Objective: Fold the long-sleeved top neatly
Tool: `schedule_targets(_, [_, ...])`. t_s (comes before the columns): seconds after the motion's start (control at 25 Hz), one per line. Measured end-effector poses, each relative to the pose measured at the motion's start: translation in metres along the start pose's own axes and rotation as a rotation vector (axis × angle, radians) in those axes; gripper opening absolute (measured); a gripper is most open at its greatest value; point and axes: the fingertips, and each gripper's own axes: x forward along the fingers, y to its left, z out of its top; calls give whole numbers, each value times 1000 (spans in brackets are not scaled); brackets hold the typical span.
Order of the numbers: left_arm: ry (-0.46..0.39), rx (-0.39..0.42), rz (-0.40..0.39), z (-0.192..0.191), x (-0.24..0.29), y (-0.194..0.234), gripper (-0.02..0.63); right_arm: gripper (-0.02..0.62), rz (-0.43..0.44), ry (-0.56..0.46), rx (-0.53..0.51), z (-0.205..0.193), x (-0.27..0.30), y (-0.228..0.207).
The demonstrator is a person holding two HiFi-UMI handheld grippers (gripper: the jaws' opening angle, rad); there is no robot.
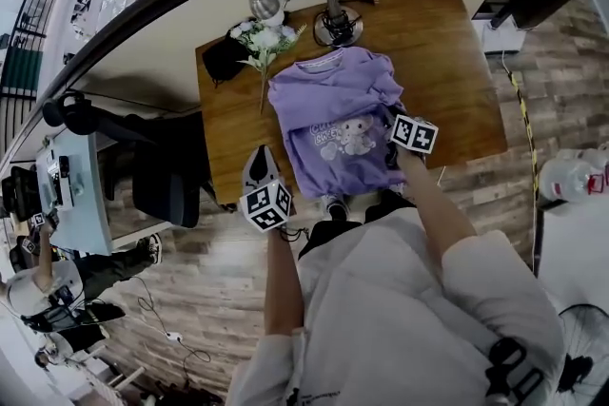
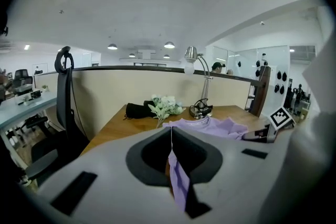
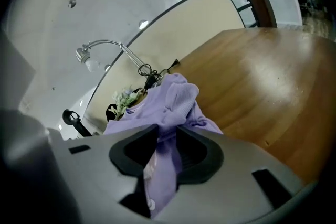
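Observation:
A purple long-sleeved top [image 1: 333, 105] with a cartoon print lies on the wooden table [image 1: 447, 62], partly folded, its hem toward the near edge. My left gripper [image 1: 259, 164] is off the table's near left corner. In the left gripper view it [image 2: 172, 160] is shut on a thin strip of the top's purple cloth [image 2: 178, 176], and the rest of the top [image 2: 210, 126] lies ahead. My right gripper [image 1: 398, 117] is at the top's right side. In the right gripper view its jaws [image 3: 160, 165] stand apart, with a loose bunch of the top [image 3: 168, 99] hanging between them.
At the table's far edge stand a desk lamp [image 1: 276, 0], a bunch of white flowers [image 1: 265, 41], a black pouch [image 1: 221, 60] and a black coiled cable [image 1: 338, 24]. A curved partition runs behind. A black office chair [image 1: 166, 176] stands to the left.

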Motion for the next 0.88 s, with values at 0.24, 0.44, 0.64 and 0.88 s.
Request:
schedule_targets(0.24, [5, -10, 43, -8, -10, -5, 25, 230, -17, 56, -208, 28, -29, -14])
schedule_targets(0.44, [9, -5, 58, -12, -11, -18, 25, 282, -2, 104, -364, 61, 5, -17])
schedule_targets(0.64, [18, 17, 60, -16, -15, -40, 25, 33, 81, 232, -475, 73, 18, 5])
schedule_targets(0.88, [15, 25, 103, -21, -10, -46, 25, 41, 212, -187, -737, 139, -17, 63])
